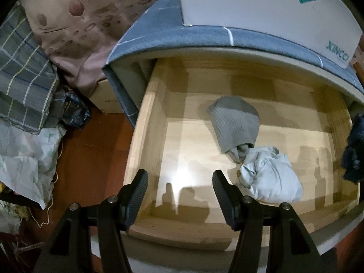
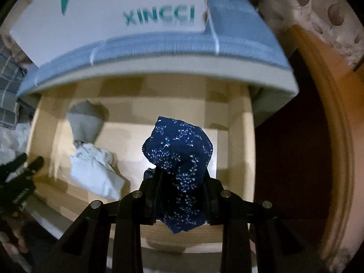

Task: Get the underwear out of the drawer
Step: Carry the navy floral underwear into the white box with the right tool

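The wooden drawer (image 1: 154, 122) is pulled open under a blue-topped cabinet. Inside lie a grey ribbed garment (image 1: 235, 122) and a pale blue-white crumpled garment (image 1: 270, 175); both also show in the right wrist view as the grey one (image 2: 87, 119) and the pale one (image 2: 95, 173). My right gripper (image 2: 182, 182) is shut on navy floral underwear (image 2: 179, 157), held above the drawer's front right part; it shows at the right edge of the left wrist view (image 1: 355, 150). My left gripper (image 1: 179, 182) is open and empty above the drawer's front left.
A white box marked XINCCI (image 2: 118, 11) sits on the blue cabinet top (image 1: 204, 36). Bedding and plaid cloth (image 1: 25, 77) pile up at the left over a reddish floor (image 1: 91, 150). A curved wooden frame (image 2: 327, 118) stands at the right.
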A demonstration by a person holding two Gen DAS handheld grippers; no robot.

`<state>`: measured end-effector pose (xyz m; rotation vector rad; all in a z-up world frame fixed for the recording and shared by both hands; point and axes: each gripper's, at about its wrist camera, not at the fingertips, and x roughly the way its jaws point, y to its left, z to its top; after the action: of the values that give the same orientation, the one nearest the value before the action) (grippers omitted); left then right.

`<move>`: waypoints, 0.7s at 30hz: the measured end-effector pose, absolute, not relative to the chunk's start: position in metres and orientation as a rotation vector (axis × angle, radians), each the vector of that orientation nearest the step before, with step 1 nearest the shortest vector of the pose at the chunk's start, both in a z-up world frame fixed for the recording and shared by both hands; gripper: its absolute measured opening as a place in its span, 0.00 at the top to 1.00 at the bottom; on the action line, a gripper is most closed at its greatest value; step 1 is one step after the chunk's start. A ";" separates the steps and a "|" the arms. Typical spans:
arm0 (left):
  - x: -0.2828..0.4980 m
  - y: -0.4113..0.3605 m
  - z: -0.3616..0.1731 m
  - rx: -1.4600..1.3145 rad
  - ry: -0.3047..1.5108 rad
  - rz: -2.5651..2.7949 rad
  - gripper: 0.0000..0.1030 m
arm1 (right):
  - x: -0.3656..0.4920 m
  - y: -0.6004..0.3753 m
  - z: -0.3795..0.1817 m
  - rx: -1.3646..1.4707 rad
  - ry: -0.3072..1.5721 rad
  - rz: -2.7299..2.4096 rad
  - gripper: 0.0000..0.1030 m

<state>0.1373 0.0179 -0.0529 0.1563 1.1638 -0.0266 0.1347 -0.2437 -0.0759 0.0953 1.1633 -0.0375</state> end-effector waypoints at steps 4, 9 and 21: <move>0.138 0.024 -0.052 0.129 1.159 -0.014 0.41 | 0.136 -0.249 -0.043 0.101 1.100 -0.031 0.74; 0.139 0.029 -0.052 0.104 1.167 -0.007 0.41 | 0.140 -0.254 0.010 0.104 1.001 -0.013 0.74; 0.137 0.032 -0.048 0.071 1.140 -0.011 0.41 | 0.196 -0.244 0.120 0.056 0.815 -0.006 0.74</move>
<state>0.1375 0.0321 -0.0480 0.0706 1.1404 -0.0107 0.1959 -0.2439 0.1199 0.0564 0.8152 -0.0062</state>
